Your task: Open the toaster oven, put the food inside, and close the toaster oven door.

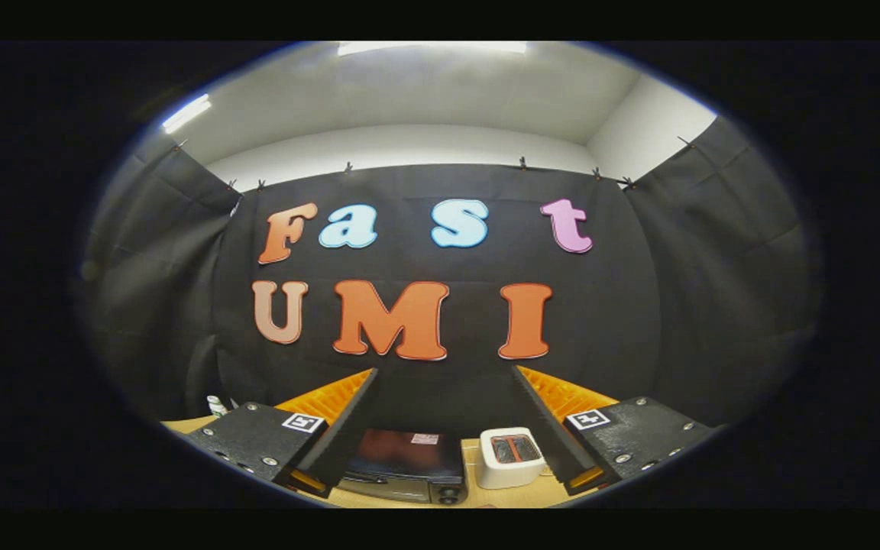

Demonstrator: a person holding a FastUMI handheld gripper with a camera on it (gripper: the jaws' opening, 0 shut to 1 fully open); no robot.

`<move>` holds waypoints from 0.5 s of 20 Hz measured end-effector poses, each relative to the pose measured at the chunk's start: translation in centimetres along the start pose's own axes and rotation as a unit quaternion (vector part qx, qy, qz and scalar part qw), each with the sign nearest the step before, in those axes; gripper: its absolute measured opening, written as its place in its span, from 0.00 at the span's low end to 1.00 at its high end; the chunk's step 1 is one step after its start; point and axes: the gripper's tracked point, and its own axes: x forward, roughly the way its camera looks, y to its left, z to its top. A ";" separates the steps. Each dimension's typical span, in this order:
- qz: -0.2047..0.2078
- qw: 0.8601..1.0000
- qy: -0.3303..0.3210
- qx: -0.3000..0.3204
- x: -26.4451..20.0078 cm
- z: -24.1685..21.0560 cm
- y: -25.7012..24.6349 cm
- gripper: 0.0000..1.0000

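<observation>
Toaster oven (402,466) sits on the counter (379,500) low between the two fingers of our claw (444,428), a little nearer the left finger, and well beyond the tips. We see it from above and in front: its long axis runs left to right across the counter, and its front, with a pale strip along the lower edge and two round knobs at the right end, faces towards us. Its top is dark and glossy with a reddish sheen, and a small pale sticker lies on it near the far right corner. From this angle the door seems to sit flush against the body, though we cannot be sure.

Just to the right of it stands a white slot toaster (511,456), its two slots pointing upward, close to the right finger.

Our claw hangs wide apart and holds nothing; both fingers (344,428) angle inward over the counter.

At the far left of the counter, behind the left finger, a small white bottle (216,406) stands partly hidden. The counter is pale wood. Black cloth walls (677,305) close the booth at the back and both sides, clipped along the top, with a white wall and ceiling lights above.
</observation>
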 end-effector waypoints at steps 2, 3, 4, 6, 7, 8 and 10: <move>0.000 1.000 0.014 0.004 0.4 -1.1 0.1 0.99; -0.001 1.000 0.021 0.007 0.5 -1.6 0.3 0.99; -0.001 1.000 0.028 0.009 0.7 -2.2 0.4 0.99; 0.000 0.999 0.045 0.012 1.0 -3.9 0.9 0.99; 0.004 0.998 0.058 0.012 1.2 -5.0 1.4 0.99; 0.007 0.997 0.072 0.013 1.3 -6.3 1.9 0.99; 0.013 0.995 0.100 0.013 1.5 -9.1 2.9 0.99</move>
